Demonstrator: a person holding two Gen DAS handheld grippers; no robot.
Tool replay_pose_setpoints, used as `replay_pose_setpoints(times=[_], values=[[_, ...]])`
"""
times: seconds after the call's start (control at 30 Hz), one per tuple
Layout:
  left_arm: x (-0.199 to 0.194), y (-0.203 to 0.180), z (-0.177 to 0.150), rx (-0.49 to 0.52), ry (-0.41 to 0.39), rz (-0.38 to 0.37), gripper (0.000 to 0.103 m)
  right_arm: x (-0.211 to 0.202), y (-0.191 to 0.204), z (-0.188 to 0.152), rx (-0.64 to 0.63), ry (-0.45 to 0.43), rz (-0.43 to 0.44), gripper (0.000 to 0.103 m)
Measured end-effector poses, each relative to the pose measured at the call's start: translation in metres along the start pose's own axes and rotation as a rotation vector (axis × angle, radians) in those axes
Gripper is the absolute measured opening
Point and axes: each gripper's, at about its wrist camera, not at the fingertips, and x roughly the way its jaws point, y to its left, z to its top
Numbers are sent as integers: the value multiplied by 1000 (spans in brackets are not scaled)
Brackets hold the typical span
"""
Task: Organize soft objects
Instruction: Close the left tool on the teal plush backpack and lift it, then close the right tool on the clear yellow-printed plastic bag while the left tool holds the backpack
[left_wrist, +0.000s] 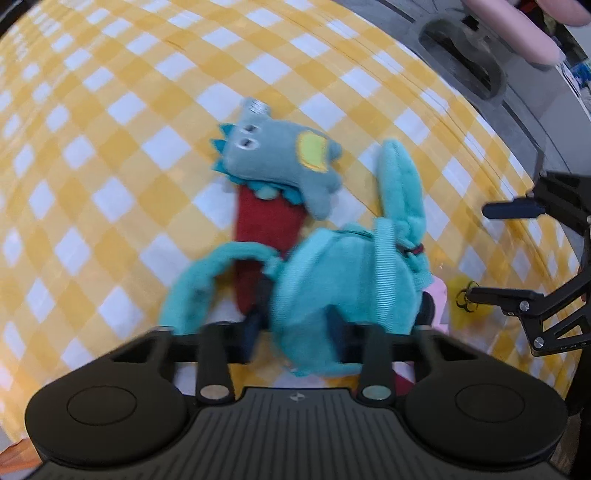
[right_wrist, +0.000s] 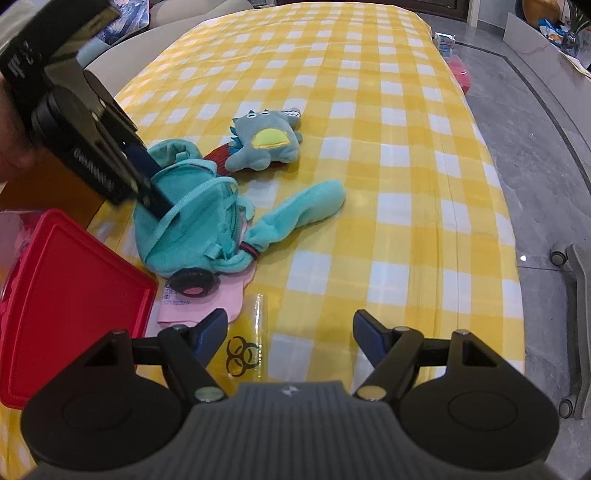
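We see our left gripper pointing steeply down with its fingers pinched into the teal plush bag, the soft fabric bulging between the pads; the right wrist view shows the same clamp at the bag's upper left side. The bag lies on the yellow checked cloth near the table's left edge, its long teal ear stretched out to the right and a black wheel at its lower end. Just beyond it lies the grey-blue dinosaur, resting partly on a dark red piece that runs under the bag. Our right gripper hangs with its jaws apart and holds nothing, above a clear pouch. A red lid sits at the left, beside the bag.
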Motion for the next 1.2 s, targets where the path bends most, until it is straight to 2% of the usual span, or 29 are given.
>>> replay_pose_setpoints(times=[0.13,0.27,0.37,0.5,0.57,0.77,0.8,0.83,0.93,1.07,1.17,1.2], values=[[-20,2,-8,-24,-25,-49,21,-2,1,0,-1,-4,-5,74],[-34,-8,-14,-3,-62,-22,20,-4,1,1,2,-7,-19,74],[-49,-13,-14,-16,-113,15,19,-7,2,1,3,-11,-22,74],[-77,-18,-14,-36,-189,28,19,-8,5,1,1,-10,-13,74],[-89,-24,-15,-39,-224,23,19,-6,6,1,-2,4,1,74],[-108,-42,-20,-33,-271,98,19,9,15,-6,-15,90,41,74],[-110,-44,-21,-39,-279,113,19,12,17,-7,-17,102,48,77],[-112,-46,-21,-46,-287,126,19,12,21,-8,-31,99,48,81],[-117,-48,-25,-65,-308,138,19,14,34,-12,-94,115,15,81],[-121,-49,-26,-69,-325,138,19,17,57,-23,-241,132,-53,82],[-121,-48,-27,-82,-334,141,19,13,63,-26,-269,112,-46,74],[-120,-48,-28,-86,-335,140,19,11,65,-27,-280,106,-41,65]])
